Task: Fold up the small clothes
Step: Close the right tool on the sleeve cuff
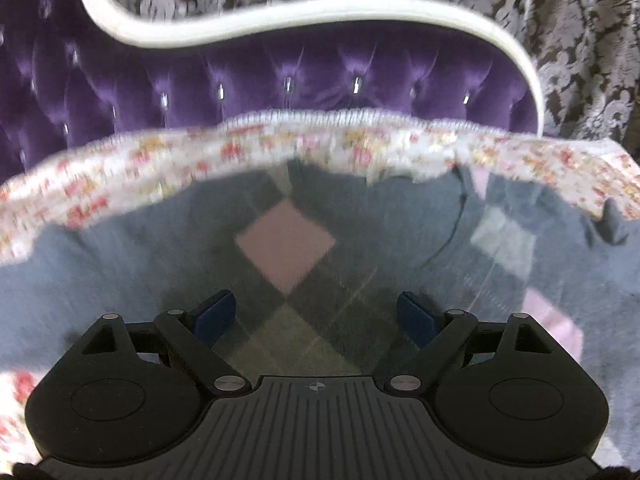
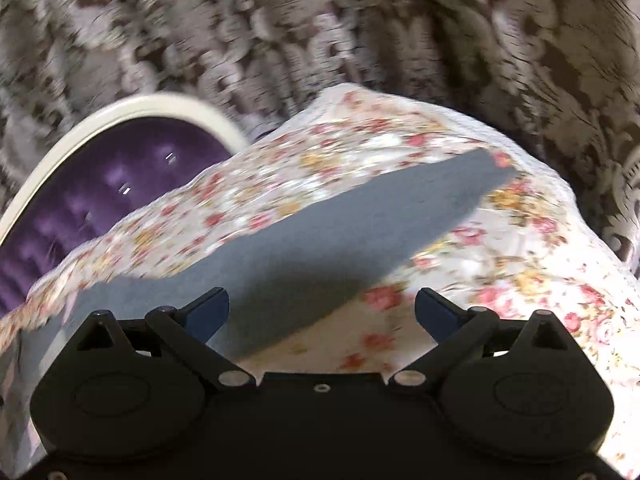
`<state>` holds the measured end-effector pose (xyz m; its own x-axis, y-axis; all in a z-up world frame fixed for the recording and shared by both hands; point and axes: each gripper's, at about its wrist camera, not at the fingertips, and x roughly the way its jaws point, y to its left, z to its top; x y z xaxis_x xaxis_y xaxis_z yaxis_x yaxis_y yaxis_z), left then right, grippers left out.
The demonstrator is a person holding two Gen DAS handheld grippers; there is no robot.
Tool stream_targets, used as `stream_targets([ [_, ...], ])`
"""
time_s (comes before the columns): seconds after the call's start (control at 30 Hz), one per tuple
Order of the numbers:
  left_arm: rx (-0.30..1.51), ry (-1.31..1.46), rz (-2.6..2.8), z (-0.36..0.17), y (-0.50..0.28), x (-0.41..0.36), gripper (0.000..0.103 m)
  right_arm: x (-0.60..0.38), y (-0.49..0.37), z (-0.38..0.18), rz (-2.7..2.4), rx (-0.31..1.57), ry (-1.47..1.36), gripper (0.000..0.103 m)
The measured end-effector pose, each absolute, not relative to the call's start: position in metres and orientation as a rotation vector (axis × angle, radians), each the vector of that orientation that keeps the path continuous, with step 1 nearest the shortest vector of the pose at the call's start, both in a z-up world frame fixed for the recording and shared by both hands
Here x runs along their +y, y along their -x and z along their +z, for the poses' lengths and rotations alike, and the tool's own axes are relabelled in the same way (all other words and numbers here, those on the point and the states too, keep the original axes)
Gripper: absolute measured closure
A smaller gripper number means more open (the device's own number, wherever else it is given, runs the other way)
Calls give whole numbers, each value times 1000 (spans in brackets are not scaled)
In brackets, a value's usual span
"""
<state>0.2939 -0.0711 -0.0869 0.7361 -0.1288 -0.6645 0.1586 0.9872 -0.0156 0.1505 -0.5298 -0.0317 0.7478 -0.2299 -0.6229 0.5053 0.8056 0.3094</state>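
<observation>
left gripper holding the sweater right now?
No: the left gripper is open, its blue fingers spread apart above the grey argyle sweater with nothing between them.

Grey argyle sweater [image 1: 280, 240] lies on floral bedspread [image 1: 120, 168].

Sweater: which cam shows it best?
Left wrist. The sweater fills the view there, with its grey body and pink-and-grey diamond pattern visible between the open left tongs. Right wrist shows only a plain grey sleeve-like strip lying on the floral sheet, with no pattern.
</observation>
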Motion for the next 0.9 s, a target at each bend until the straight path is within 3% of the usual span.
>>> stream_targets([
  [0.2,695,-66,-170,-93,-291,-74,5,-561,-145,-54,-432,539,-543,3],
  [0.6,698,-65,-173,-98,-294,-76,0,-608,-188,-54,-484,517,-568,3],
  [0.67,698,-67,-172,-98,-294,-77,0,-615,-193,-55,-489,521,-578,7],
  [0.7,698,-66,-172,-98,-294,-77,0,-617,-195,-54,-496,526,-576,21],
  [0.73,698,-67,-172,-98,-294,-77,0,-618,-196,-54,-516,537,-563,45],
  [0.77,698,-68,-172,-98,-294,-77,0,-619,-197,-53,-542,555,-550,61],
  [0.8,698,-68,-172,-98,-294,-77,0,-622,-196,-53,-542,570,-563,90],
  [0.9,699,-68,-172,-99,-294,-77,0,-626,-181,-47,-516,540,-639,92],
])
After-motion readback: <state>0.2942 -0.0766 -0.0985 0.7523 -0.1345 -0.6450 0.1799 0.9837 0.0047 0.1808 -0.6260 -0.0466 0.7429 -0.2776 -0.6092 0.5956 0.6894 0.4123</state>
